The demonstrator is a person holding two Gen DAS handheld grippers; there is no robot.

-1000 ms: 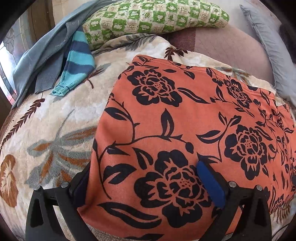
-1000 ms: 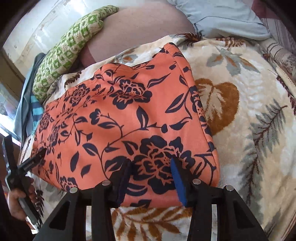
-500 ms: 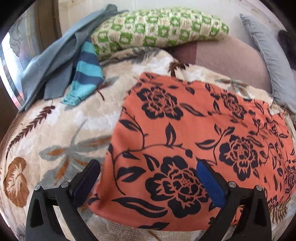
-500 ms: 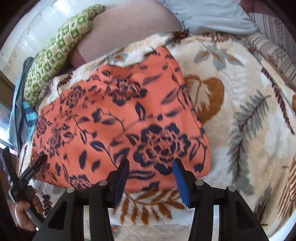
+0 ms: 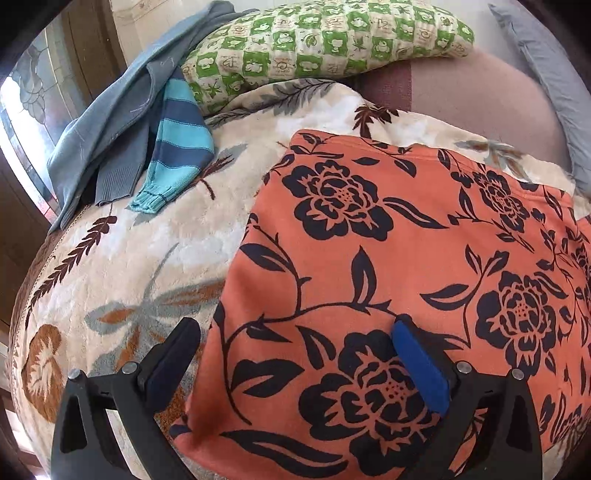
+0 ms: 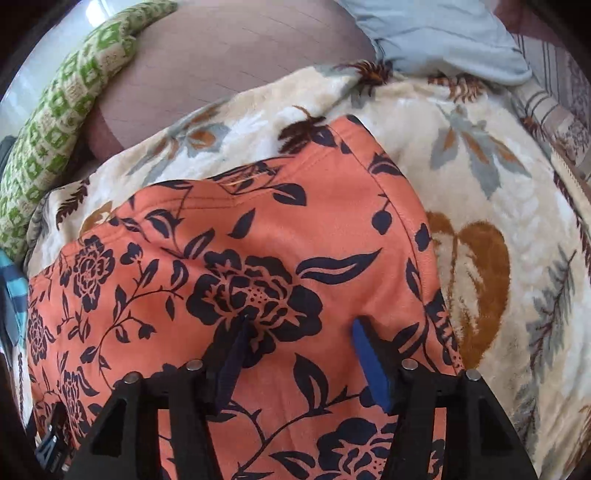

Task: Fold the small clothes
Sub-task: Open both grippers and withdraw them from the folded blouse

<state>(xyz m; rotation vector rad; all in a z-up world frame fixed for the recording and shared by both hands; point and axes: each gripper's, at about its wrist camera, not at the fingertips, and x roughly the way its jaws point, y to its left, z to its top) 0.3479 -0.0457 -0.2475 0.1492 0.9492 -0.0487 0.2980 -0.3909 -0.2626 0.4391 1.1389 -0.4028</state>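
An orange garment with black flowers (image 5: 388, 266) lies flat on a cream leaf-patterned blanket (image 5: 129, 266). It also shows in the right wrist view (image 6: 240, 280), with a folded layer on top near its far edge. My left gripper (image 5: 295, 343) is open and empty over the garment's near left corner, its left finger over the blanket. My right gripper (image 6: 299, 336) is open and empty over the garment's right part, both fingers above the cloth.
A grey-blue garment (image 5: 110, 122) and a blue striped sleeve (image 5: 177, 147) lie at the blanket's far left. A green checked pillow (image 5: 321, 37) and a grey pillow (image 6: 436, 33) rest behind. A brown sheet (image 6: 229, 62) lies beyond the blanket.
My right gripper has moved forward over the garment from its near edge. My left gripper pulled back off the garment's corner, then crept forward a little. Both stay open.
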